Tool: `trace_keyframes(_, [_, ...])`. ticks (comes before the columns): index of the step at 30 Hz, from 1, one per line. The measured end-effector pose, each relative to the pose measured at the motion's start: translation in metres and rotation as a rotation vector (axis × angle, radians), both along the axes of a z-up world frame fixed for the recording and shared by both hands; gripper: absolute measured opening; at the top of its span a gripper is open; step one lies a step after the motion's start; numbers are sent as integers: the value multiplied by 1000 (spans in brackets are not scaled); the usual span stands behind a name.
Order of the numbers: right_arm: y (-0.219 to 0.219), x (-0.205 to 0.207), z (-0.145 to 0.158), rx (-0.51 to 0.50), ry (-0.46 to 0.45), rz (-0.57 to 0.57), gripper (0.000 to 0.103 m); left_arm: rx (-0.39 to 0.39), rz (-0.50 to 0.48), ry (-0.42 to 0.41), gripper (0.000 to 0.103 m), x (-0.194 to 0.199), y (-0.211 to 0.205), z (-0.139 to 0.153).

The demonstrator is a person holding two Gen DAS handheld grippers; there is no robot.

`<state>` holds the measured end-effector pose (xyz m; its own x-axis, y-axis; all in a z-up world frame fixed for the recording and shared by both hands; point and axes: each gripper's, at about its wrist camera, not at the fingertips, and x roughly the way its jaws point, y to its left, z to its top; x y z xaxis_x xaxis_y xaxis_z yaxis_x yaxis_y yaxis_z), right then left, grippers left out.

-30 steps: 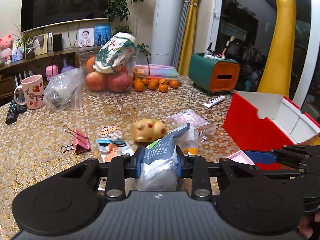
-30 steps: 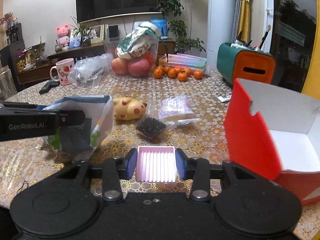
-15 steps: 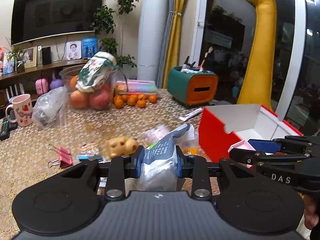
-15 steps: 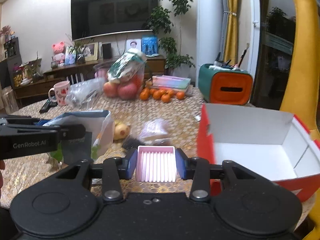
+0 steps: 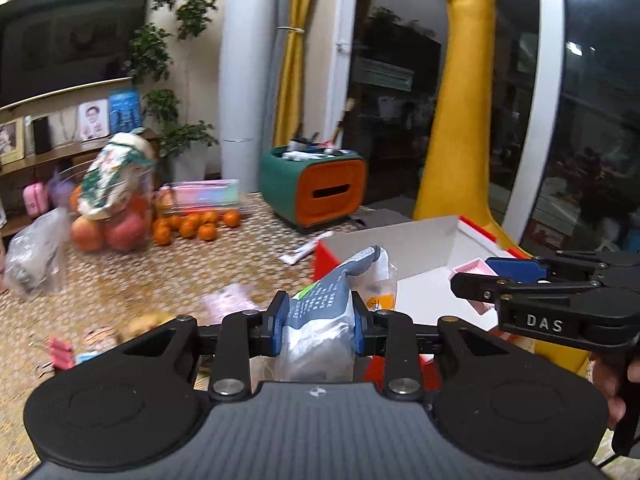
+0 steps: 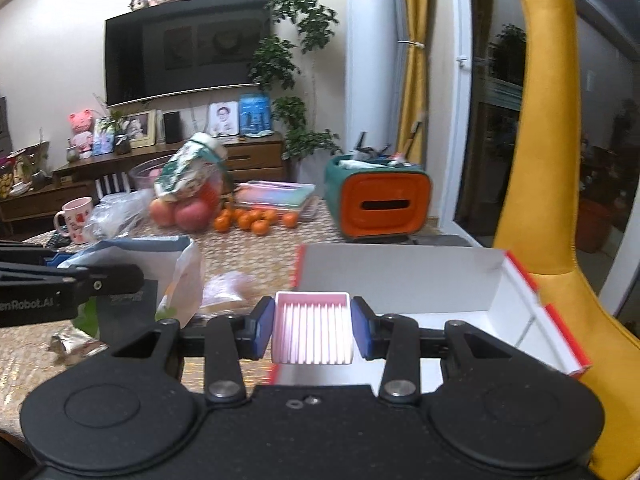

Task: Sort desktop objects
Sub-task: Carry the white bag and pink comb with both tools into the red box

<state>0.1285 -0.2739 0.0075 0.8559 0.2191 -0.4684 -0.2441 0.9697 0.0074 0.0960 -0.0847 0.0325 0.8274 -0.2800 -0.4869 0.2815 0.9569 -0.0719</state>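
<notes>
In the left wrist view, a grey and white packet [image 5: 320, 316] is pinched between the blue pads of the left gripper [image 5: 319, 324] at lower centre of the frame. Behind it, an open red and white box [image 5: 420, 248] is seen on the patterned bench [image 5: 120, 280]. At right, the right gripper [image 5: 480, 276] is seen with a pink ribbed tray [image 5: 474, 270] clamped in it over the box. Oranges [image 5: 196, 226] are blurred at middle left.

In the right wrist view, the pink ribbed tray [image 6: 313, 328] is squeezed between the right gripper's [image 6: 313, 330] pads at lower centre, above the near edge of the box [image 6: 400, 280]. At left, the packet [image 6: 160, 276] is held by the left gripper [image 6: 116, 276]. A green and orange holder [image 6: 380, 204] is seen further back.
</notes>
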Motion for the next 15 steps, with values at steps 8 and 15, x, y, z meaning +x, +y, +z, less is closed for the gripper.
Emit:
trace_keyframes(8, [-37, 18, -7, -23, 8, -55, 40, 32, -83, 13, 30, 26, -53, -3])
trace_keyframes(15, [-67, 42, -17, -36, 36, -107, 40, 67, -148, 24, 30, 51, -95, -7])
